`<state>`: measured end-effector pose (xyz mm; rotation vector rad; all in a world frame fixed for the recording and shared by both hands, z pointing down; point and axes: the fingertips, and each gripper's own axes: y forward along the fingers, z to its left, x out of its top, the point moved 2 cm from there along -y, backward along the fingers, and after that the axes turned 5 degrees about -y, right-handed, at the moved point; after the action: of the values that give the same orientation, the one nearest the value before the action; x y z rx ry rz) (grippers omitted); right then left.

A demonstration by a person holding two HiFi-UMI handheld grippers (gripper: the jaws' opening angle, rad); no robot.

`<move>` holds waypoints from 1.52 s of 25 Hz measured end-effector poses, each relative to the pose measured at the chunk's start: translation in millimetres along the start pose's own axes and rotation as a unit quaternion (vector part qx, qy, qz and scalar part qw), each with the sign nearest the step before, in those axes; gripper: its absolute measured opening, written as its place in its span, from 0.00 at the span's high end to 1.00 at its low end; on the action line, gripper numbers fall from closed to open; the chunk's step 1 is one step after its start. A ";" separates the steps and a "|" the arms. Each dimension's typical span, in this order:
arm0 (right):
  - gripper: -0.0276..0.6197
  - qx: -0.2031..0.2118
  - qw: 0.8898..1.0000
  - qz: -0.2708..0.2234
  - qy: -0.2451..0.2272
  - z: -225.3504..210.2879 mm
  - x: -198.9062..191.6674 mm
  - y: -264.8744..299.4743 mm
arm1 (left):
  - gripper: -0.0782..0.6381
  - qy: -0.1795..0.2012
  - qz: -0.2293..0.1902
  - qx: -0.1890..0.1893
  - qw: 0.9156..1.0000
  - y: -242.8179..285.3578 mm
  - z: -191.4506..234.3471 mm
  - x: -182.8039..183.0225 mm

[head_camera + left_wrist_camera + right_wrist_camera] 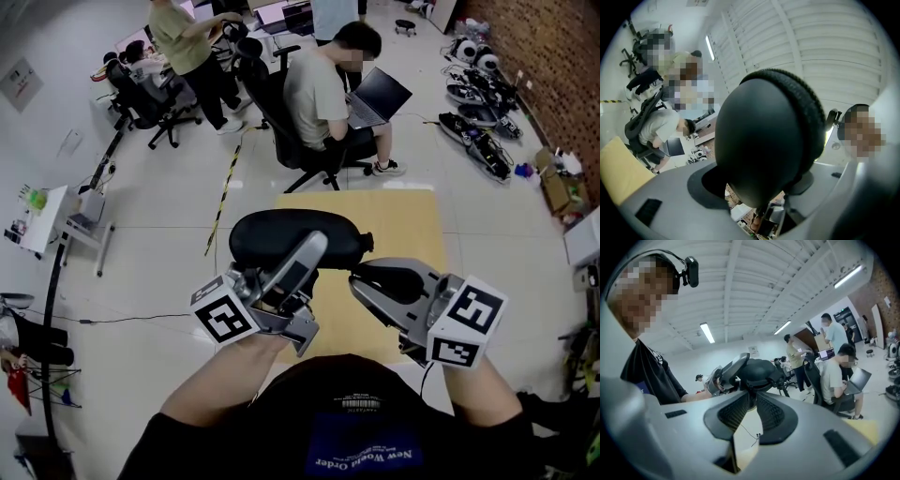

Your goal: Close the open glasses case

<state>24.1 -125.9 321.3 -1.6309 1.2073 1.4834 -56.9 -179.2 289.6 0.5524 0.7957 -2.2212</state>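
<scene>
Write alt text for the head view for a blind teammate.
A black glasses case is held in mid-air between two grippers: the left gripper clamps its middle, the right gripper pinches its right end. A tan surface lies below; people work beyond.

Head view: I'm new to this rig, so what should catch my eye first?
A black glasses case is held mid-air at centre, over a tan mat. The left gripper clamps its middle while the right gripper pinches its right end. Behind, a seated person works on a laptop.
</scene>
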 end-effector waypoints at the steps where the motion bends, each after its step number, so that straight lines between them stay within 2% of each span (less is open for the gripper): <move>1: 0.91 0.003 1.000 -0.001 0.006 0.7 -0.5 0.5 | 0.49 0.001 0.000 -0.001 1.000 0.0 -0.6 -0.4; 4: 0.91 0.002 1.000 -0.006 0.013 0.4 2.3 0.6 | 0.49 0.001 0.001 -0.001 1.000 1.2 -2.4 -0.7; 6: 0.95 -0.004 1.000 -0.006 0.005 0.2 4.2 -0.8 | 0.49 0.001 0.002 -0.001 1.000 1.9 -3.2 -0.5; 11: 0.98 -0.025 0.997 0.023 -0.063 2.6 -1.2 -2.5 | 0.49 0.004 0.017 0.004 1.000 0.9 0.7 -5.0; 15: 0.98 -0.040 0.990 0.062 -0.121 4.0 -10.3 -5.4 | 0.49 0.022 0.044 0.006 0.999 -1.3 1.7 -11.9; 17: 0.98 -0.041 0.988 0.073 -0.131 4.9 -13.8 -6.9 | 0.49 0.028 0.056 0.002 0.998 -3.1 1.4 -15.5; 20: 0.98 -0.020 0.991 0.072 -0.109 7.8 -16.7 -7.9 | 0.49 0.027 0.071 -0.022 0.997 -4.5 0.4 -19.4; 24: 0.98 0.051 0.998 0.027 -0.025 13.2 -14.9 -14.8 | 0.46 0.033 0.088 -0.091 0.991 -7.2 -10.9 -24.3; 26: 0.98 0.082 0.996 0.006 0.018 13.1 -10.9 -21.2 | 0.43 0.065 0.110 -0.115 0.985 -10.1 -18.4 -31.2; 29: 0.98 0.107 0.992 -0.011 0.059 7.2 -3.4 -32.8 | 0.39 0.134 0.161 -0.117 0.971 -15.4 -19.5 -43.1; 30: 0.98 0.112 0.991 -0.012 0.065 4.8 -1.6 -36.4 | 0.39 0.143 0.169 -0.118 0.968 -17.9 -18.7 -43.6; 31: 0.98 0.113 0.992 -0.007 0.062 3.2 -1.5 -38.9 | 0.39 0.135 0.170 -0.123 0.968 -20.3 -18.2 -42.1; 32: 0.98 0.111 0.993 0.004 0.048 3.0 -3.3 -40.2 | 0.39 0.110 0.165 -0.132 0.971 -22.1 -17.9 -39.2; 35: 0.98 0.100 0.994 0.048 -0.019 10.1 -12.0 -37.1 | 0.39 0.008 0.134 -0.154 0.979 -21.8 -16.7 -29.8; 38: 0.98 0.090 0.991 0.076 -0.069 16.8 -17.6 -32.7 | 0.39 -0.040 0.107 -0.151 0.982 -19.8 -14.2 -25.6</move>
<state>47.8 -94.2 331.2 -1.3220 1.3693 1.5051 -52.4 -146.3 301.7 0.3777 0.9623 -1.8703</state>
